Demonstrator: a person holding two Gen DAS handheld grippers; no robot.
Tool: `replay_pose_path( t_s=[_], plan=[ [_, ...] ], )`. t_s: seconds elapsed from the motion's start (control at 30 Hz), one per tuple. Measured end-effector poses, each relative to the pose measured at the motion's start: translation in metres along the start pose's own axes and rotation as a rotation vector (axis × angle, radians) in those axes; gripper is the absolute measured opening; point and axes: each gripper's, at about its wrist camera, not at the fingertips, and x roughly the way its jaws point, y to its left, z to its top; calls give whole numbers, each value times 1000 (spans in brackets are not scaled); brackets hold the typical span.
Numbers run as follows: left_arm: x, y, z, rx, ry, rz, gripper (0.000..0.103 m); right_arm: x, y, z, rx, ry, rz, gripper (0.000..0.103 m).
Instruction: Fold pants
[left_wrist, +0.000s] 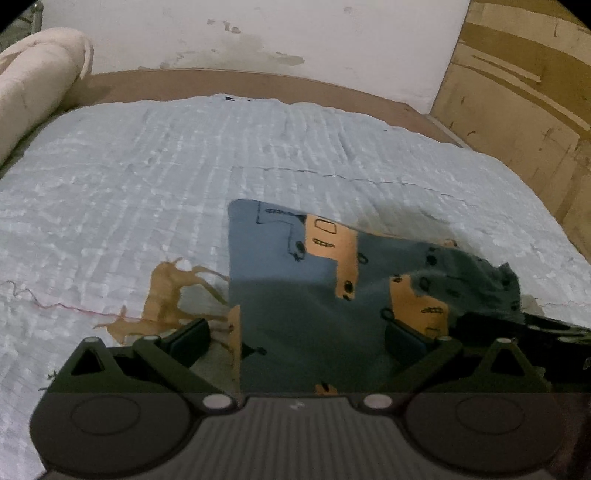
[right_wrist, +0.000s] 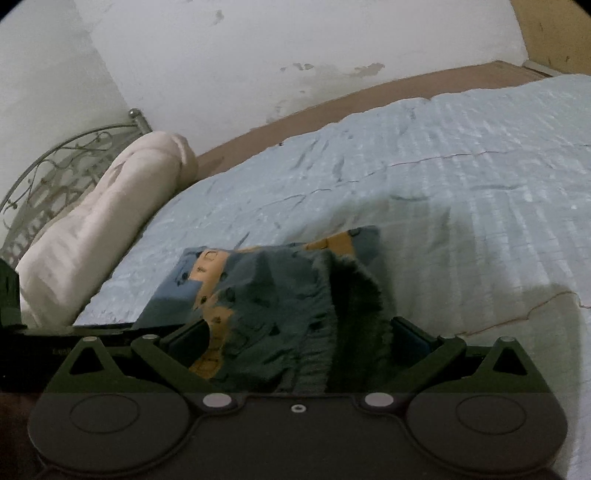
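Left tongs (left_wrist: 295, 343): my jaws stand wide apart, one on each side of the pants (left_wrist: 291, 295). The cloth lies between them, but I see no pinch. I judge that they hold nothing.
Right tongs (right_wrist: 297, 341): here also the jaws are wide apart, with the fringed edge (right_wrist: 354, 295) of the pants bunched between them. Whether a pad touches the cloth, I cannot tell.
Pants: blue with orange patches, lying on the bed (left_wrist: 147, 177) just in front of both tongs, partly folded. The left side is flat and its edge is straight; the right side is crumpled and stands up in a lump.
Step in hand: I judge that it is one more fold, or smoothing of the last one.
How to do it well: I should close on the two near corners at equal height, take all the layers together, lift only a little, carry the edge to the far edge and lay it down flat. The lump on the right should be pulled smooth first.
Near edges: a brown stain (left_wrist: 166, 295) on the cover lies just beside the left side of the pants.
Open room: the cover beyond the pants is bare and wide.
Far edges: a rolled blanket (right_wrist: 99, 236) at the left, the wall (left_wrist: 258, 33) behind.
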Motion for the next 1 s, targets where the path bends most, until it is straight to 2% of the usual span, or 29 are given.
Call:
replay_pose_path(
  t_s=[0.07, 0.33, 0.6, 0.67, 0.83, 1.0],
  plan=[
    [-2, 2, 0, -14, 9, -22, 103, -2, 0, -2, 8, -10, 2, 101],
    [-7, 4, 1, -41, 37, -52, 102, -11, -5, -3, 53, -33, -31, 77],
    [-12, -1, -2, -28, 53, -55, 102, -16, -5, -13, 97, -68, -68, 75],
    [-13, -2, -2, -29, 51, -56, 102, -15, -3, -14, 101, -73, -73, 72],
    [-18, 2, -2, -53, 43, -67, 93, -19, -3, -15, 116, -87, -110, 56],
    [-22, 9, -1, -85, 46, -65, 83, -21, -5, -16, 131, -94, -117, 50]
  ],
)
